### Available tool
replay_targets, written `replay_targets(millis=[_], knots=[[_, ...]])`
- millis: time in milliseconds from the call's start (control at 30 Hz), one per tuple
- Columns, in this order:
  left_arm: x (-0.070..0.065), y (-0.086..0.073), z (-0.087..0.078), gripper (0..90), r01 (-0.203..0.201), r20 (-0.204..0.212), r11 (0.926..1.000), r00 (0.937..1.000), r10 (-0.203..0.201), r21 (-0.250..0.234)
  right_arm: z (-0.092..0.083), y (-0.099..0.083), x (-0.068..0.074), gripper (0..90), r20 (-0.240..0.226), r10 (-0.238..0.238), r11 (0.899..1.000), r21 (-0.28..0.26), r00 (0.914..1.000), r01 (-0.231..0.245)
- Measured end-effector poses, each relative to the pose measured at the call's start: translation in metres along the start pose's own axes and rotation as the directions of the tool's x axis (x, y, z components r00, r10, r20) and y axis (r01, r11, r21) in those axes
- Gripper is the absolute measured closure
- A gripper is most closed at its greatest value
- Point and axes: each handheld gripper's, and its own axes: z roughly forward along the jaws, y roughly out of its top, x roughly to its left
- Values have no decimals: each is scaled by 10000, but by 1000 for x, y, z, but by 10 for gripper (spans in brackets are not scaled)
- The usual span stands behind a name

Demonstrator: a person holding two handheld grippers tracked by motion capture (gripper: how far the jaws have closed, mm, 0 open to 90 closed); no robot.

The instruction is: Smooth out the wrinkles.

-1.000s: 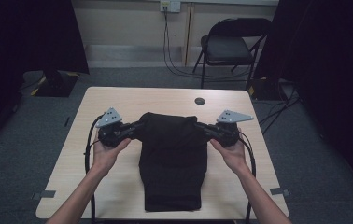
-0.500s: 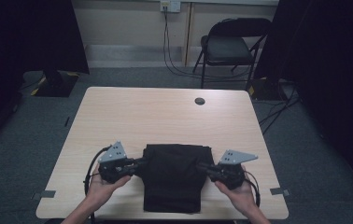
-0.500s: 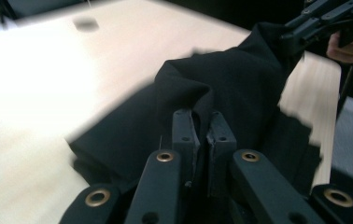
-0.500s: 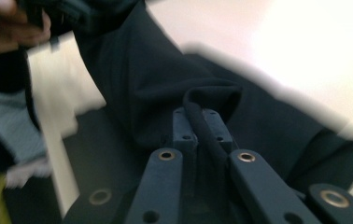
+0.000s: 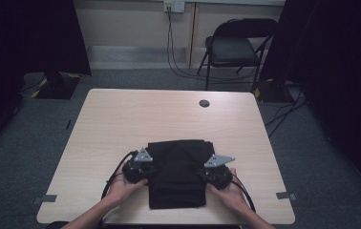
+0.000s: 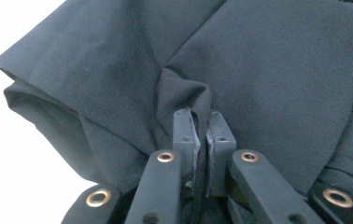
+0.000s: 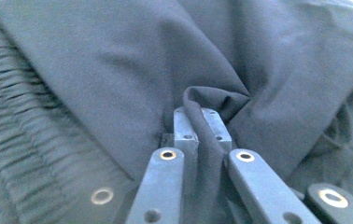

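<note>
Black cloth (image 5: 177, 171) folded on table (image 5: 121, 124); left tool (image 5: 146, 170) pinching | right tool (image 5: 207, 176) pinching

Left gripper (image 5: 143, 170): black body, topped by a grey three-cornered plate; a black cable is looped off its outer side.
Right gripper (image 5: 210, 175): black body, same grey three-cornered plate; a black cable is trailed toward the table edge.
Jaws, left gripper view: two flat black bars, brass-coloured rivets seen at the joints, small grey pads with tiny screws at the tips.
Forearms: seen bare, no sleeves.
</note>
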Motion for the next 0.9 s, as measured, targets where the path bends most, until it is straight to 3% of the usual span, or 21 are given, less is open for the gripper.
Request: replay_targets(millis=[67,100,133,167,200,267,300,367,400,467,533,567,633,667,700,800,833,900], knots=[[5,3,2,854,-8,-214,9999,9998,5,-110,11,10,-12,870,446,54,10000,-3,9990,-54],[18,11,5,854,348,-512,9980,9980,-375,-523,17,16,-19,870,741,11,10000,25,9972,-13],[18,11,5,855,348,-512,9980,9980,-375,-523,20,20,-24,869,819,71,10000,36,9966,-74],[24,14,2,855,681,-652,9914,9950,-757,-1120,21,24,-30,868,950,109,9999,-75,9954,-102],[24,14,-3,855,733,-451,9875,9958,-802,-1395,20,26,-33,866,987,165,9997,-189,9950,-147],[18,15,-19,856,556,-244,9804,9978,-613,-1892,9,30,-37,856,627,552,9963,-688,9965,-509],[14,15,-28,855,414,-151,9762,9988,-457,-2130,-1,30,-35,844,449,582,9931,-1042,9973,-532],[4,12,-45,854,636,434,9583,9976,-536,-2786,-27,28,-27,806,70,644,9845,-1640,9979,-623],[-1,10,-52,849,546,667,9550,9971,-366,-2915,-35,25,-23,790,23,555,9828,-1767,9985,-543],[-12,5,-60,829,285,986,9583,9951,-3,-2845,-51,15,-13,766,-405,526,9817,-1809,9978,-591],[-21,-3,-65,782,257,1211,9595,9926,88,-2806,-63,0,-3,704,-770,364,9843,-1698,9964,-491],[-23,-4,-68,747,331,1267,9578,9919,35,-2856,-67,-6,1,653,-773,411,9848,-1654,9962,-534],[-25,-5,-75,673,480,1355,9483,9908,-53,-3137,-75,-10,4,658,-854,377,9831,-1756,9956,-522],[-25,-3,-80,664,511,1332,9392,9911,-57,-3395,-81,-9,4,646,-771,434,9789,-1959,9961,-578],[-24,-2,-82,643,557,1346,9348,9909,-85,-3509,-87,-4,2,620,-783,469,9706,-2322,9958,-640],[-16,5,-83,611,776,1266,9196,9915,-307,-3852,-86,16,-3,639,-427,194,9669,-2534,9989,-296],[-14,7,-81,603,867,1233,9193,9915,-420,-3839,-78,24,-7,639,-464,269,9664,-2543,9986,-378],[-10,8,-73,603,882,910,9332,9940,-599,-3485,-62,35,-7,649,-582,98,9715,-2358,9983,-233]])
